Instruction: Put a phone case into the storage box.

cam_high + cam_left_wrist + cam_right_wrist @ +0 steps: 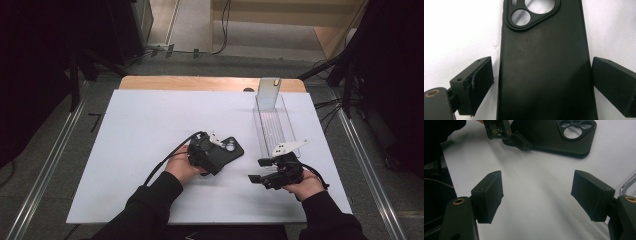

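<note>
In the high view, a black phone case (231, 149) is lying flat on the white table sheet (140, 125), to the left of a clear acrylic stand (272, 122). The left gripper (212, 156) is sitting over the case's near end, held by the person's left hand (181, 165). The right gripper (256, 170) is resting to the right of the case, well apart from it and just in front of the stand's near end, its jaws pointing left.

In the left gripper view, the phone case (544, 65) is lying between the two jaws with its camera cutout at the far end. The jaws are standing released: a strip of white sheet is showing between the left pad and the case's edge, while the right pad is sitting just beside the other edge, not pressing.

In the right gripper view, the jaws are standing wide apart over bare white sheet (536, 202), grasping nothing. The phone case (559, 137) is lying beyond them, with the left gripper (520, 142) at its edge.
</note>
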The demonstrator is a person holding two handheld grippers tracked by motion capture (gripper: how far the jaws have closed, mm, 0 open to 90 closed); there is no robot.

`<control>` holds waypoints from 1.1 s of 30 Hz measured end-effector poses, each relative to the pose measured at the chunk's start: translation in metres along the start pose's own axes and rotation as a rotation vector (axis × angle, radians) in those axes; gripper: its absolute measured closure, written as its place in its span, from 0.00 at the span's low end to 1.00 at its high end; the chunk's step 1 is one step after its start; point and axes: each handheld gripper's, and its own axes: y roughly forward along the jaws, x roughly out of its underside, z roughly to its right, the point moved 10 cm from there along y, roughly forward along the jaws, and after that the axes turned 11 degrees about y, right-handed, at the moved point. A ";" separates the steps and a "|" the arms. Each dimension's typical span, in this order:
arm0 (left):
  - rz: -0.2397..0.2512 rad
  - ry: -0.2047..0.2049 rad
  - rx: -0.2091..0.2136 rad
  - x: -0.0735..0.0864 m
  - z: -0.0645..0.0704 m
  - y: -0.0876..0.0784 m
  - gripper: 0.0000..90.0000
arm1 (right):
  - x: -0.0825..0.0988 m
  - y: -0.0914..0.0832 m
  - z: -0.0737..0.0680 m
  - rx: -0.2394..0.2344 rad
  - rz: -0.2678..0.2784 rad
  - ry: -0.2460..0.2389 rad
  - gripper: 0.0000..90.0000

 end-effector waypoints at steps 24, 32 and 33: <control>-0.002 -0.026 0.009 -0.001 0.001 -0.004 0.18 | 0.002 0.000 0.001 0.004 -0.008 -0.003 0.26; 0.029 -0.069 0.035 -0.004 -0.002 -0.011 0.18 | 0.001 0.000 0.001 0.001 -0.002 -0.007 0.26; 0.034 -0.073 0.041 -0.005 -0.003 -0.013 0.18 | 0.001 0.000 0.001 0.001 -0.001 -0.007 0.26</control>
